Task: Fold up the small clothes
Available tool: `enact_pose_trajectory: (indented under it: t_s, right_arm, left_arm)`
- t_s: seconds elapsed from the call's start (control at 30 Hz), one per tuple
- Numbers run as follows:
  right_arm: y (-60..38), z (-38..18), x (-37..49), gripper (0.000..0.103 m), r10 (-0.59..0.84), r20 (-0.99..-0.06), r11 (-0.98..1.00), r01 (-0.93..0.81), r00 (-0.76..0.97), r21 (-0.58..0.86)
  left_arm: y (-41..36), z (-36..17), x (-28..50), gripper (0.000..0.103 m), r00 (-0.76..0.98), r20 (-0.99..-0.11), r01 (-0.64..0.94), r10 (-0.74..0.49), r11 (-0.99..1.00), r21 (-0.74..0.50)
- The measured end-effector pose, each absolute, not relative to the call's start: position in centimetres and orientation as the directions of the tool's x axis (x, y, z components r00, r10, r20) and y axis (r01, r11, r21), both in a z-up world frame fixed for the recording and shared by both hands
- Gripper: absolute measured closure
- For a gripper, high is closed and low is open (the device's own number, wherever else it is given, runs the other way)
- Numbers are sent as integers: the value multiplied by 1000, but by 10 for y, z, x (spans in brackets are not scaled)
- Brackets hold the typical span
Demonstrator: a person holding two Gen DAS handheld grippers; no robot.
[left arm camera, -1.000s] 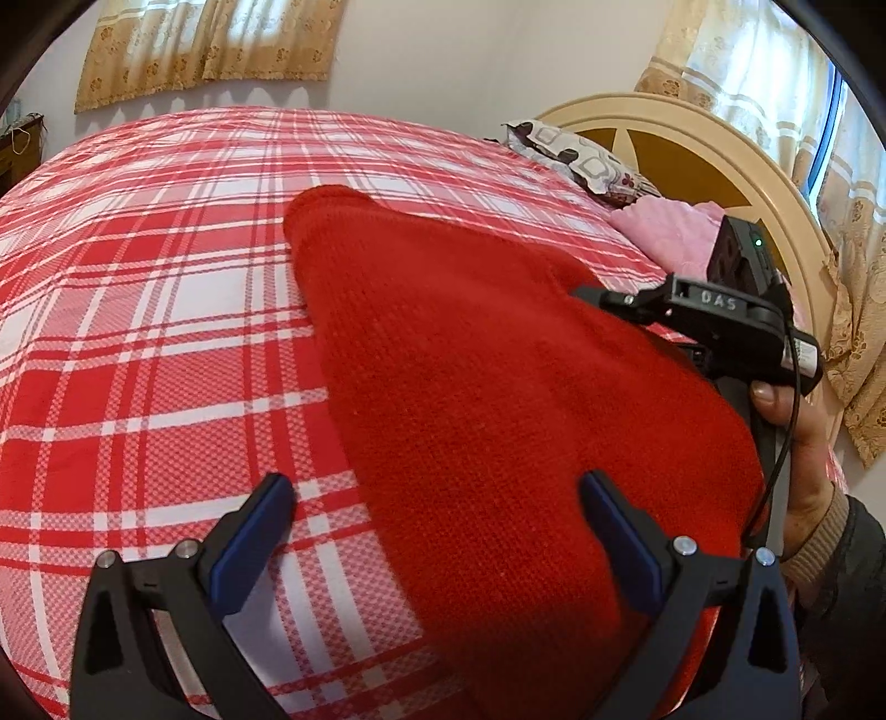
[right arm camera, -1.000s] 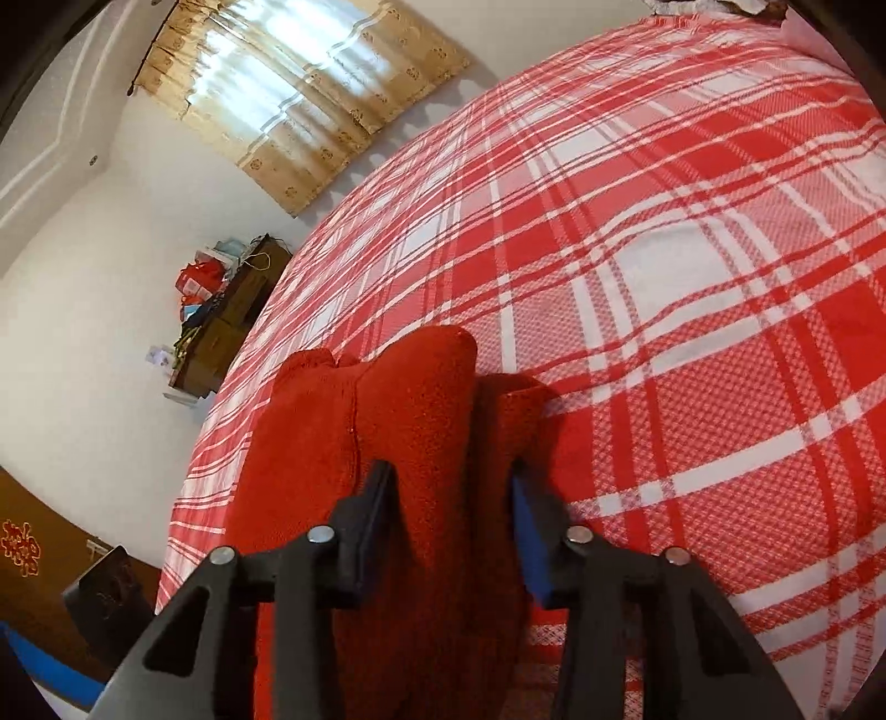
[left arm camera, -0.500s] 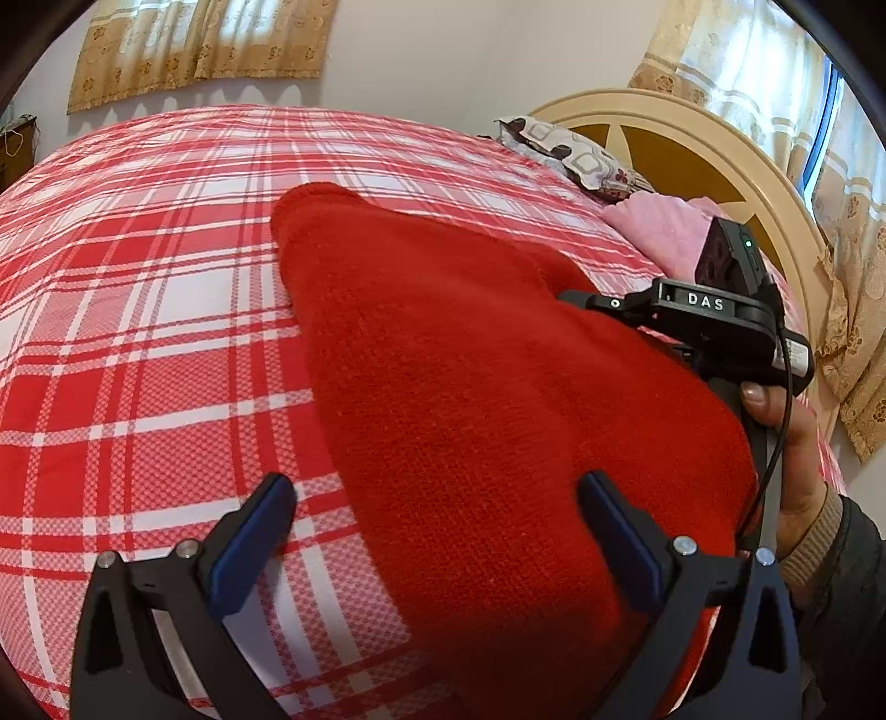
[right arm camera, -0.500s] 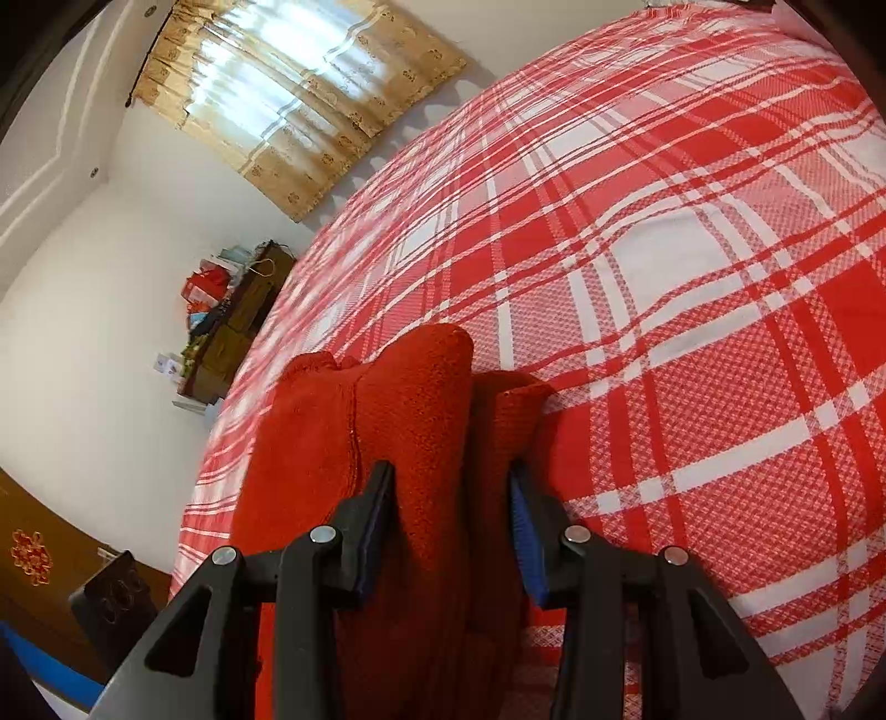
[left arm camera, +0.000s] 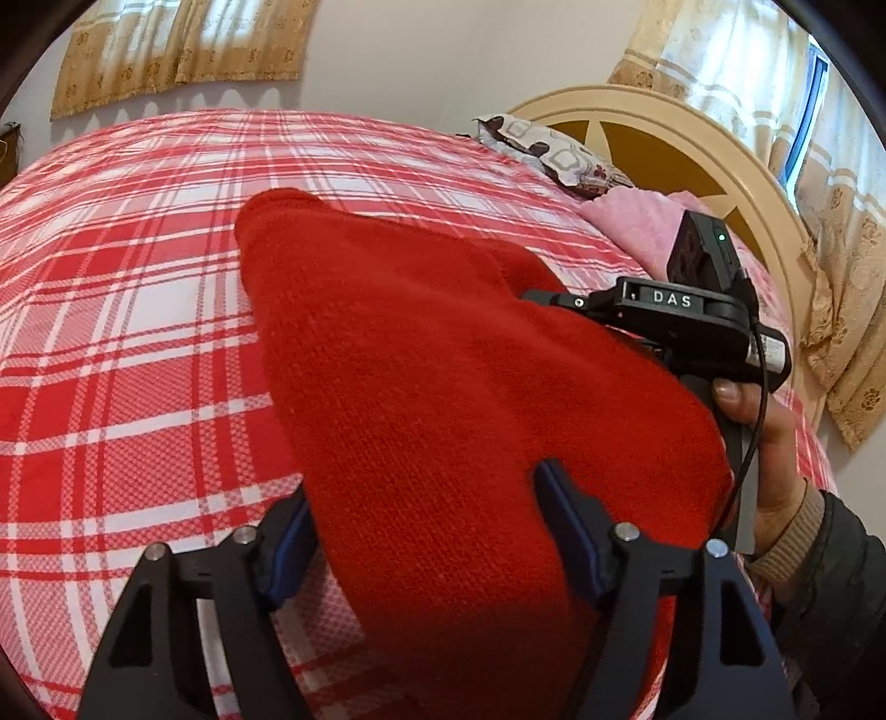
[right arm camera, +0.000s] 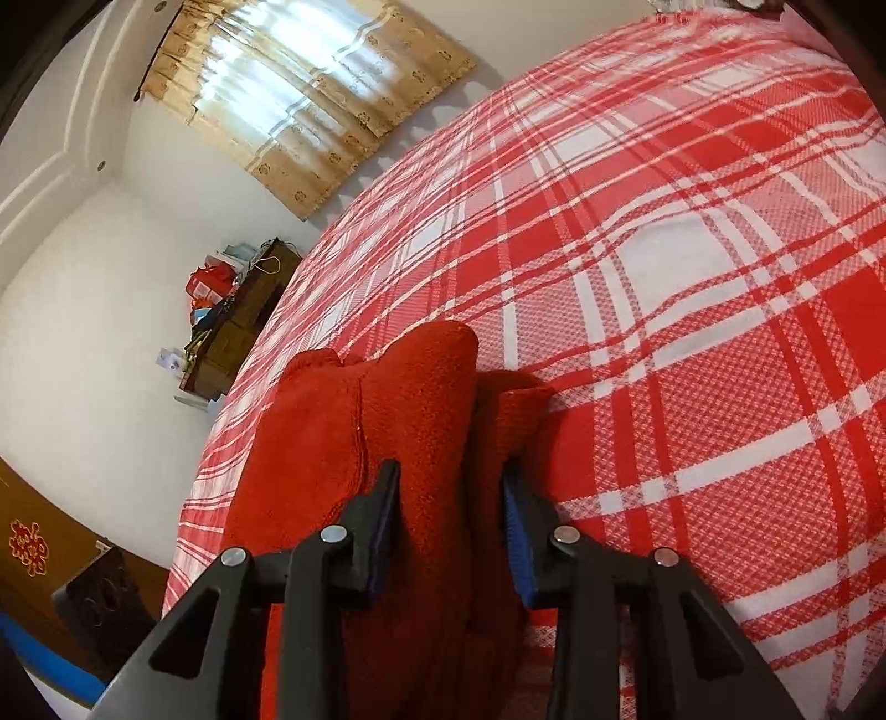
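A small red knitted garment (left arm camera: pixel 421 376) lies on the red and white plaid bed cover (left arm camera: pixel 127 310), stretched from the far middle toward me. My left gripper (left arm camera: pixel 426 531) has its jaws partly closed around the near end of the garment, with red cloth between the blue pads. My right gripper (right arm camera: pixel 449 520) is shut on a thick bunched fold of the same garment (right arm camera: pixel 410 410). In the left wrist view the right gripper's black body (left arm camera: pixel 664 315) sits at the garment's right edge, its fingers hidden by the cloth.
A cream wooden headboard (left arm camera: pixel 692 149), a patterned pillow (left arm camera: pixel 548 155) and a pink cloth (left arm camera: pixel 637 221) are at the bed's far right. A dark cabinet with clutter (right arm camera: pixel 238 310) stands by the wall beyond the bed. Curtains (left arm camera: pixel 183 50) hang behind.
My left gripper's jaws have closed from wide open to narrow around the near end of the garment. The right gripper keeps its hold and has hardly moved.
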State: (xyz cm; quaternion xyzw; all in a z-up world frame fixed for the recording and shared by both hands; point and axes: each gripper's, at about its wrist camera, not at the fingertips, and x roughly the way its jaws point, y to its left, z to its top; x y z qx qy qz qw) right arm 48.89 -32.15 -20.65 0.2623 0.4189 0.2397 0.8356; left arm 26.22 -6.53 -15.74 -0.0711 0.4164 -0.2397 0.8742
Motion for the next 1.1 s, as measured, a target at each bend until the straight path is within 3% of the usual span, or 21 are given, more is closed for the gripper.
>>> enact_pose_trajectory:
  t_s: [0.3,1.1]
  right_arm:
    - [-322,-197,477,76,639,-532,734,-235,556,637]
    - [-243,-173,371,77,686,-492,701,-305,536,644]
  left_arm:
    - [-68,-145,249,57,573,-688,369,-445,890,-268]
    - [-22,-115,161,62,588,-707,367,-392,909,-199]
